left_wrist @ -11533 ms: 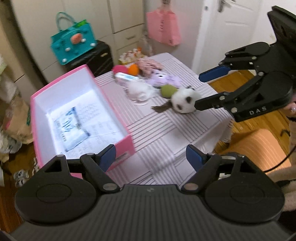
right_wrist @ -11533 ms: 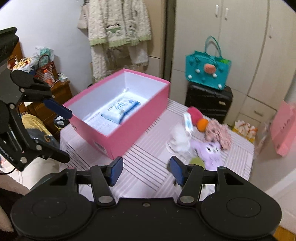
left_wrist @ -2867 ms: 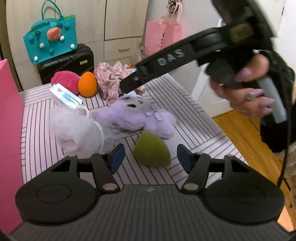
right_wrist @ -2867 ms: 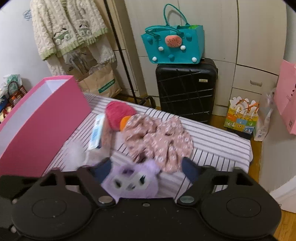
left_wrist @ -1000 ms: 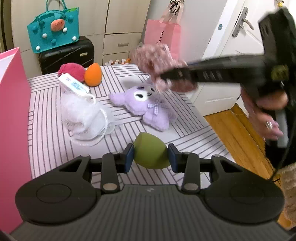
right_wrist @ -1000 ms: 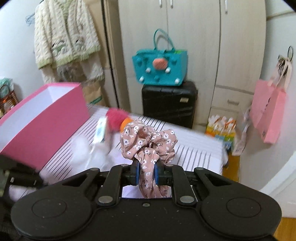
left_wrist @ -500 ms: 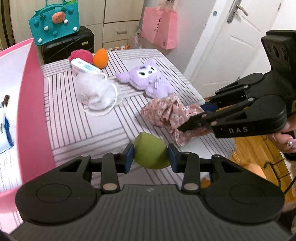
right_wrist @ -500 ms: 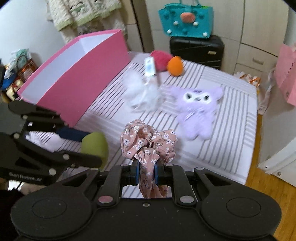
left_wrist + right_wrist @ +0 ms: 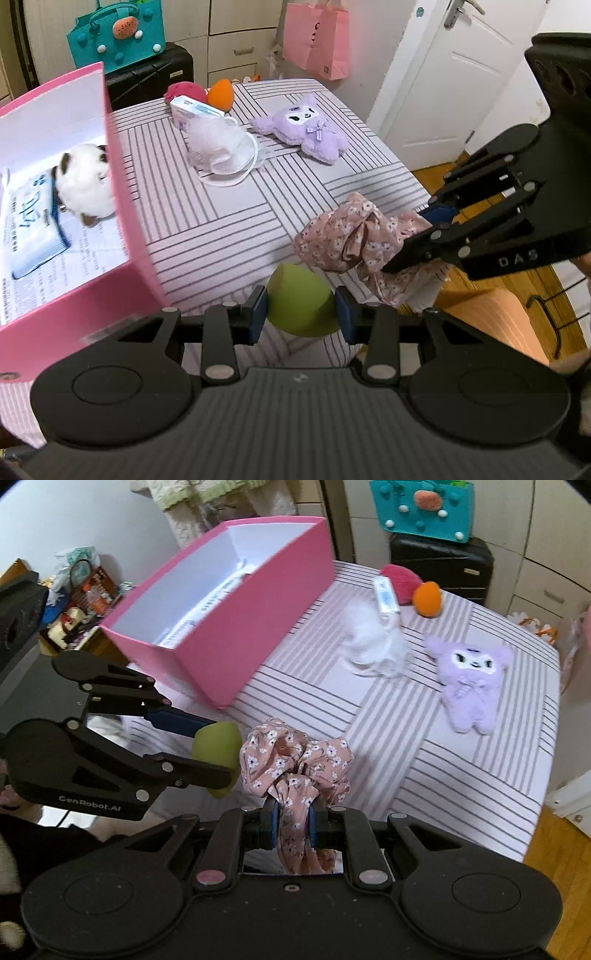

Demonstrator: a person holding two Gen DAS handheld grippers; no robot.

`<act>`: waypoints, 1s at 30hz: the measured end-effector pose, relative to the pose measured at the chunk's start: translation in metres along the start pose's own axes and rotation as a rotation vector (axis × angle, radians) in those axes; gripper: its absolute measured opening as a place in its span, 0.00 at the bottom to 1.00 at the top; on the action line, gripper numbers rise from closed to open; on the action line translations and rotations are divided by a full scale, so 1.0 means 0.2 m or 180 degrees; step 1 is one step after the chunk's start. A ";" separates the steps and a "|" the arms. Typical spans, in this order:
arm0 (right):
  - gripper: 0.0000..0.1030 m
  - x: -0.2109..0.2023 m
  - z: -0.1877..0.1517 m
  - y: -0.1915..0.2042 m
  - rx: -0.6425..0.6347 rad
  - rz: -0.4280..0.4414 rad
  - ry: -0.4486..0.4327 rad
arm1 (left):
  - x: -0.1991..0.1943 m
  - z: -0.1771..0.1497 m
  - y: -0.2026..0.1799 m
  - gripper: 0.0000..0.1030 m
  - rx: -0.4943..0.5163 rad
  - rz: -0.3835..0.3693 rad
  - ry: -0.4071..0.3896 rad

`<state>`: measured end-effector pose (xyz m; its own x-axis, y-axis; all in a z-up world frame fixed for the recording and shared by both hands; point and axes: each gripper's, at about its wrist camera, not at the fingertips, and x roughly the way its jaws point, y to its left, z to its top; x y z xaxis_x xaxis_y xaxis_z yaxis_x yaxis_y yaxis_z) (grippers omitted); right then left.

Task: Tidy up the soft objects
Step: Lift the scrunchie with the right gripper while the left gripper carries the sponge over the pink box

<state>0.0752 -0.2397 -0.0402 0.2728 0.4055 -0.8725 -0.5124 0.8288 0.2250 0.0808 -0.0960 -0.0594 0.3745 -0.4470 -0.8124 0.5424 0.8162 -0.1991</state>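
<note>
My left gripper [image 9: 300, 314] is shut on a green sponge [image 9: 301, 301], held above the table's near edge; the sponge also shows in the right wrist view [image 9: 218, 747]. My right gripper [image 9: 291, 821] is shut on a pink floral scrunchie [image 9: 295, 764], held just right of the sponge; the scrunchie also shows in the left wrist view [image 9: 354, 240]. The pink box [image 9: 125, 199] stands at the left, holding a panda plush [image 9: 83, 184] and a wipes pack [image 9: 33, 221]. On the striped table [image 9: 221, 206] lie a purple plush [image 9: 310, 127], a white mesh puff [image 9: 218, 146], an orange sponge [image 9: 220, 94] and a red puff [image 9: 183, 90].
A small white-blue box [image 9: 192, 110] lies by the red puff. Behind the table stand a black suitcase [image 9: 151, 79] with a teal bag [image 9: 118, 33]. A pink paper bag [image 9: 316, 38] hangs by a white door [image 9: 443, 85]. An orange stool [image 9: 491, 325] sits at the right.
Both grippers have pulled back toward the table's near edge with their loads, and the left view has swung left, showing the inside of the pink box with the panda plush.
</note>
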 end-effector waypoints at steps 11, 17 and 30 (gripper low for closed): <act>0.18 -0.05 0.16 0.24 -0.0343 0.0163 -0.0244 | -0.34 -0.03 0.11 0.37 0.0111 0.0057 -0.0225; 0.19 -0.06 0.33 0.35 -0.0542 0.0250 -0.0405 | -0.48 -0.02 0.23 0.37 0.0073 0.0204 -0.0429; 0.19 0.04 0.67 0.47 -0.0740 0.0483 -0.0489 | -0.66 0.03 0.55 0.37 -0.0102 0.0720 -0.0601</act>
<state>0.1384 -0.1079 0.0327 0.2897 0.5861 -0.7567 -0.7243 0.6510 0.2269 0.0965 0.0511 0.0294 0.6181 -0.3101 -0.7223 0.4062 0.9127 -0.0442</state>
